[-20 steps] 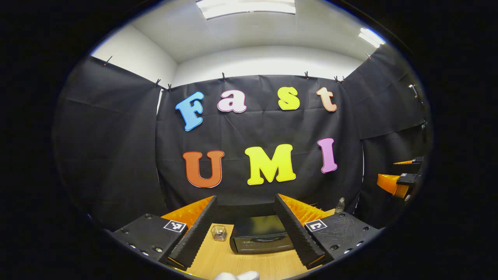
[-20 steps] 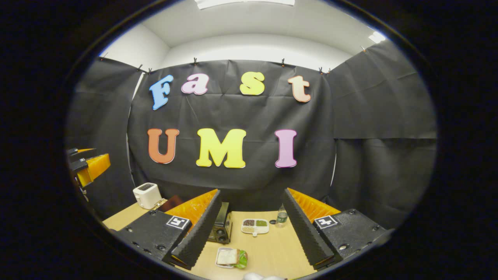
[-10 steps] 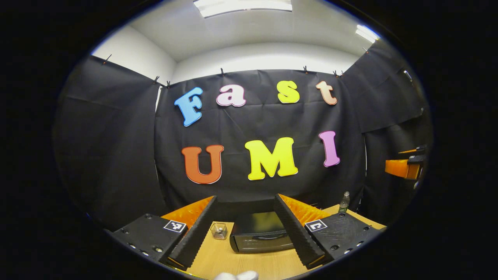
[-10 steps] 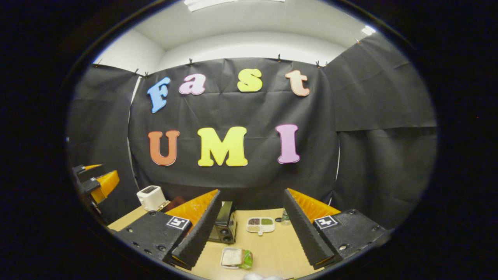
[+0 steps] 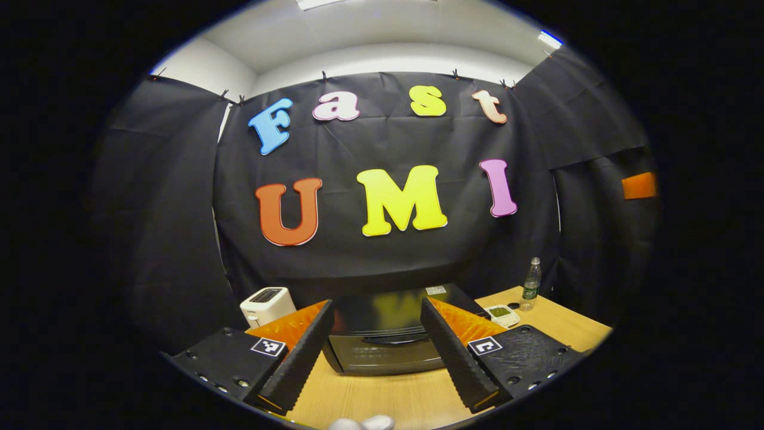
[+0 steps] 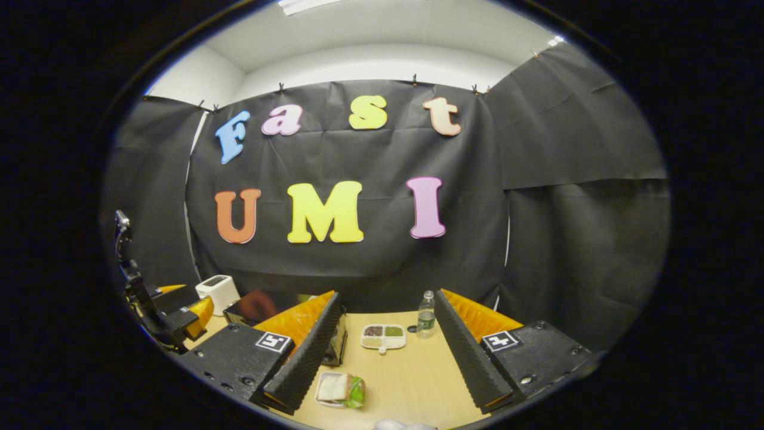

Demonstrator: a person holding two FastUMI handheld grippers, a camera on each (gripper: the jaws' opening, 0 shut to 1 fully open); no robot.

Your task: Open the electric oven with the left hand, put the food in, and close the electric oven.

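The black electric oven [image 5: 382,349] stands on the wooden table [image 5: 382,400], its door closed, with a curved handle [image 5: 388,338] across the front. My left gripper [image 5: 376,306] is open, a short way in front of the door, framing it and touching nothing. In the right gripper view the food, a sandwich with green lettuce on a small white plate [image 6: 339,388], lies on the table just ahead of my open right gripper [image 6: 387,297]. The oven [image 6: 338,346] is partly hidden behind that gripper's left finger. The left gripper [image 6: 182,313] appears at the far left.
A white toaster [image 5: 267,303] stands left of the oven. A divided dish of grains [image 6: 383,336] and a water bottle [image 6: 425,313] sit toward the back of the table [image 6: 418,382]. The other gripper [image 5: 638,185] shows at the far right.
The left gripper has come much closer to the oven, which now looks larger; the toaster and dish have come into its view. The right gripper has dipped slightly toward the table.
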